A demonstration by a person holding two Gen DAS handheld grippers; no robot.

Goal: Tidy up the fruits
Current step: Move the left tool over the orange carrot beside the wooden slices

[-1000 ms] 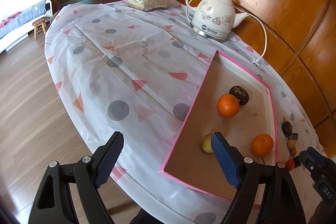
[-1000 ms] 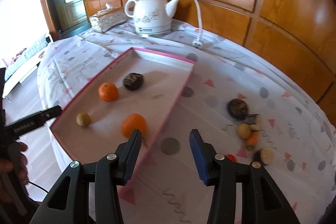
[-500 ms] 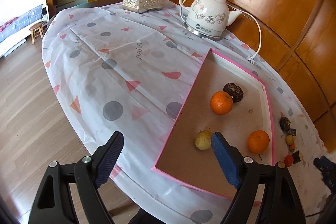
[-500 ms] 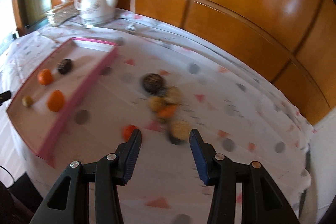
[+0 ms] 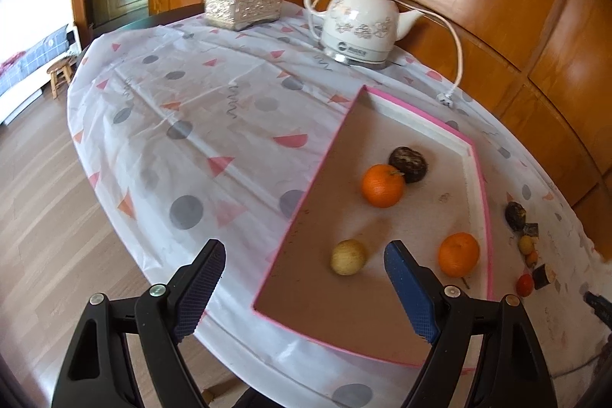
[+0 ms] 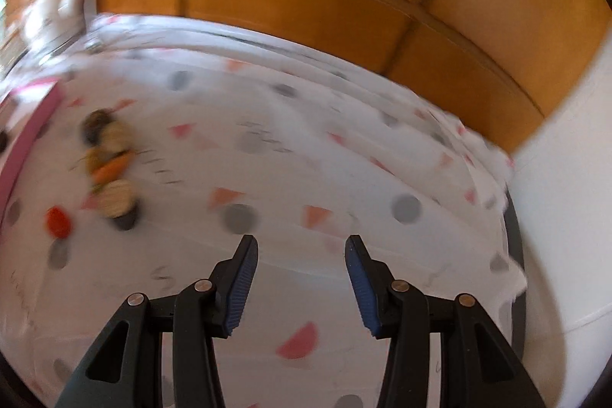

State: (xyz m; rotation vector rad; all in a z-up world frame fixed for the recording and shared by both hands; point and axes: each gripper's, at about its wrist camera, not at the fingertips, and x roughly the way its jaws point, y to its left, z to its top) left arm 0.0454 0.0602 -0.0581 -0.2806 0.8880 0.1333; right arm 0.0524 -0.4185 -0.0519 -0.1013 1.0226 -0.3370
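Observation:
A pink-rimmed tray (image 5: 480, 178) lies on the patterned tablecloth. Inside it are two oranges (image 5: 383, 185) (image 5: 458, 254), a dark round fruit (image 5: 408, 163) and a pale yellow fruit (image 5: 348, 257). My left gripper (image 5: 304, 270) hangs open above the tray's near corner, nothing between its fingers. Right of the tray lies a cluster of small fruits (image 5: 526, 243), blurred in the right wrist view as fruits (image 6: 109, 163) with a small red one (image 6: 58, 221) nearest. My right gripper (image 6: 300, 257) is open and empty over bare cloth, well right of that cluster.
A white electric kettle (image 5: 357, 25) with its cord (image 5: 457, 52) and an ornate tissue box (image 5: 243, 4) stand at the table's far side. Wood panelling curves behind the table. The table edge (image 6: 512, 247) and a white wall lie close on the right.
The right gripper has swung fast to the right, from the tray past the loose fruit cluster to bare cloth near the table's edge. The left gripper drifted slightly; the tray now sits further right in its view.

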